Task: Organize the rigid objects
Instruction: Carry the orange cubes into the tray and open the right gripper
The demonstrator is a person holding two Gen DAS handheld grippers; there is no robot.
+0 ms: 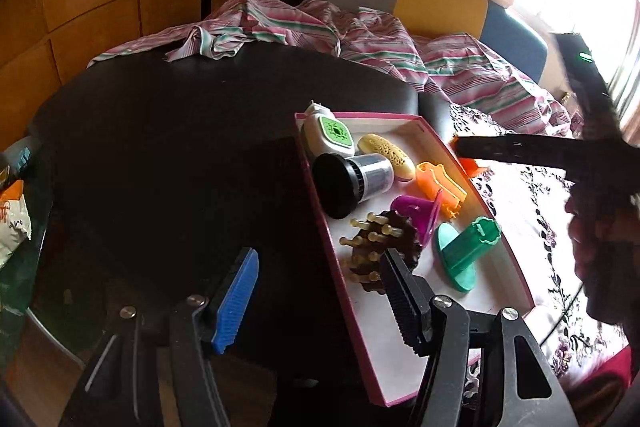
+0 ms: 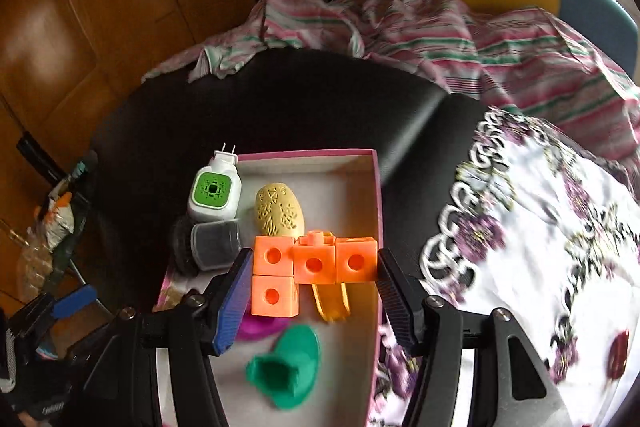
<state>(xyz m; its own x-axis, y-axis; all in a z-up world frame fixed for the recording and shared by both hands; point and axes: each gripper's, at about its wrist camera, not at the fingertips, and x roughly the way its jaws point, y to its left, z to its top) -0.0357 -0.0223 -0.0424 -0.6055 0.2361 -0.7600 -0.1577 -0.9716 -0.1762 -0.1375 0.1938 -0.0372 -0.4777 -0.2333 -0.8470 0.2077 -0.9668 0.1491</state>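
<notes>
Orange linked cubes [image 2: 312, 267], pinched between the right gripper's [image 2: 314, 291] fingers, are hanging above the pink-rimmed box [image 2: 308, 157] at frame centre, awaiting lowering into a free spot and release, while the left gripper [image 1: 316, 291] is hovering spread and empty.

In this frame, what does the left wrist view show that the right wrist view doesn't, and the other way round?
Only the left wrist view shows the brown comb with peg teeth, lying in the box behind the left claw's empty, open fingers.

Only the right wrist view shows the orange linked cubes whole, clamped in the right claw above the box.

Both show the pink-edged box, the white and green plug-in device, yellow perforated oval, dark jar and green stand.
</notes>
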